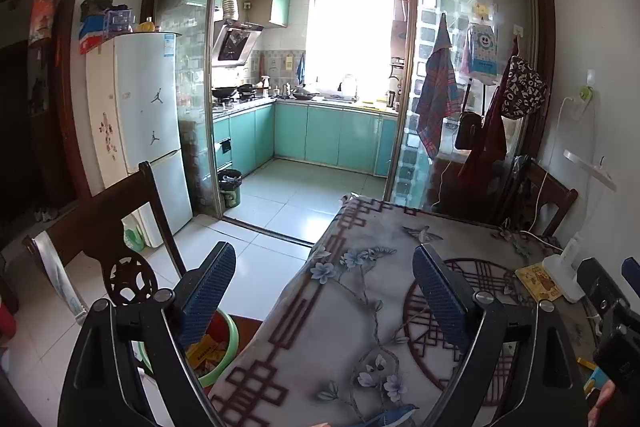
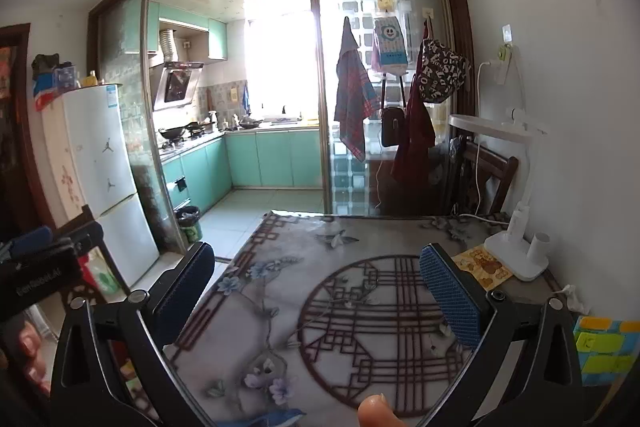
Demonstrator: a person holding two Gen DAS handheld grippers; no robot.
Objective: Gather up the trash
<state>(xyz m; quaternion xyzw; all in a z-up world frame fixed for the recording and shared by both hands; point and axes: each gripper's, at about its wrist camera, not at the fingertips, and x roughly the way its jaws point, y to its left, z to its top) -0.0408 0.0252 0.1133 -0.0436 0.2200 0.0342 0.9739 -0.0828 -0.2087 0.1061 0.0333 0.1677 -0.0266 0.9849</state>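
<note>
kitchen behind sliding glass doors [image 1: 472,39] filled the far end of both views, w/ teal cabinets [image 1: 320,135] & a bright window. white fridge [image 1: 148,107] stood left of the doorway. dining table [image 2: 360,307] w/ a floral & lattice cloth took up the foreground; dark wood chair [image 1: 120,227] sat at its left side, another chair [image 2: 488,175] at the far right corner. white desk lamp [image 2: 516,251] stood on the table's right edge, a yellow printed card [image 2: 482,265] lying just beside its base, touching or nearly so. green bin [image 1: 216,351] on the floor by the table's left edge held yellow wrappers [image 1: 206,349] & red scraps, i.e. trash already in it. small black bin [image 1: 230,187] stood inside the kitchen doorway. left gripper [image 1: 324,291] hung over the table's left edge, jaws wide apart, nothing btwn them. right gripper [image 2: 316,291] hovered over the table's middle, jaws also spread wide, empty. a fingertip [image 2: 374,411] showed at the bottom of the right view.
</note>
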